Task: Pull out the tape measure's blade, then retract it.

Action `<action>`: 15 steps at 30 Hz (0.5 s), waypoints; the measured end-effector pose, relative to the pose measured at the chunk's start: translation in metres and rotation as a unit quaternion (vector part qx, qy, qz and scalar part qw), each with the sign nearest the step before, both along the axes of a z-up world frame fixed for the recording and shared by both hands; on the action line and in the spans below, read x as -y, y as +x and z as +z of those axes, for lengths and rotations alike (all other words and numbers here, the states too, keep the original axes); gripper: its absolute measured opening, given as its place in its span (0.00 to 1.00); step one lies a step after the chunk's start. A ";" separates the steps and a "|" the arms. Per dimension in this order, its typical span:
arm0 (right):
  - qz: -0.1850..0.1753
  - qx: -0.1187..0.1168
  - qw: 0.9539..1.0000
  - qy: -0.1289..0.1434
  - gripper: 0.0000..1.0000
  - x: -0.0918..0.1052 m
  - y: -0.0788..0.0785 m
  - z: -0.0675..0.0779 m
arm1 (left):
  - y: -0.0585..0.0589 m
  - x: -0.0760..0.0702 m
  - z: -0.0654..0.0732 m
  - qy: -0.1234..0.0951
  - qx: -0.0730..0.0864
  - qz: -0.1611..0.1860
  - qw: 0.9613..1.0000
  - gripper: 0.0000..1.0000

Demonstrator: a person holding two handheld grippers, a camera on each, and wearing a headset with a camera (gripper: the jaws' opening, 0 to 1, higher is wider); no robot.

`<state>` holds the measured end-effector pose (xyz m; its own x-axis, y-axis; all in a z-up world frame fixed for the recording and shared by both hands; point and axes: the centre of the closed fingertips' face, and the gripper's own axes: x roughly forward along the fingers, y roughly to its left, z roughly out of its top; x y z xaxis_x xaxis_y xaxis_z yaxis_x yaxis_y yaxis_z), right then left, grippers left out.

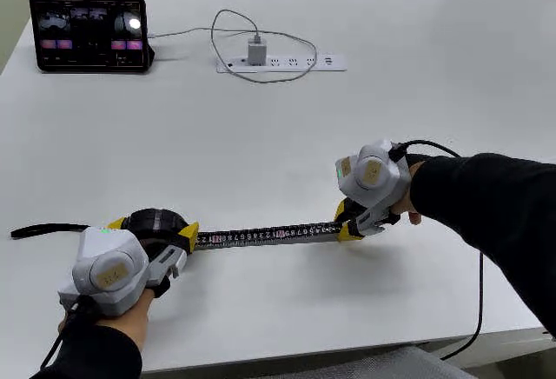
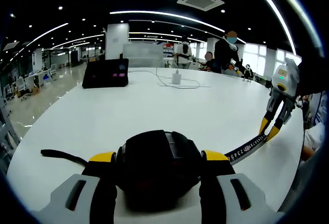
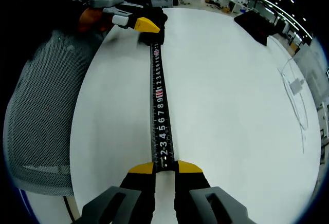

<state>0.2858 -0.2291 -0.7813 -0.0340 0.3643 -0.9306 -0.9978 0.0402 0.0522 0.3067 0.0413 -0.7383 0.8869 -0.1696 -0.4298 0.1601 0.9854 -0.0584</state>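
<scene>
The black tape measure case (image 1: pixel 156 222) rests on the white table (image 1: pixel 261 136) at the lower left, with my left gripper (image 1: pixel 155 238) shut on it; its yellow-tipped jaws hug both sides of the case (image 2: pixel 157 162). A black blade (image 1: pixel 265 236) with white numbers runs out to the right along the table. My right gripper (image 1: pixel 349 222) is shut on the blade's end, and the blade (image 3: pixel 159 106) stretches away from its yellow tips (image 3: pixel 164 166) toward the left gripper (image 3: pixel 144 23). The right gripper (image 2: pixel 272 126) also appears in the left gripper view, holding the blade (image 2: pixel 247 149). A black wrist strap (image 1: pixel 43 230) trails left from the case.
A tablet (image 1: pixel 89 32) stands at the far left of the table, wired to a white power strip (image 1: pixel 282 63) with a charger. People stand in the background (image 2: pixel 226 52). A grey mesh chair back (image 3: pixel 41 111) sits at the table's near edge. A cable hangs off the right sleeve (image 1: pixel 478 292).
</scene>
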 end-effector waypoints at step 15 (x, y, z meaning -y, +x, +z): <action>-0.011 -0.005 1.000 0.001 0.10 -0.006 0.000 0.001 | 0.000 0.000 -0.001 0.000 -0.004 -0.003 1.000 0.61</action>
<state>0.2855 -0.2235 -0.7808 -0.0361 0.3661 -0.9299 -0.9961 0.0616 0.0629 0.3071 0.0413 -0.7395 0.8826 -0.1742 -0.4366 0.1649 0.9845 -0.0596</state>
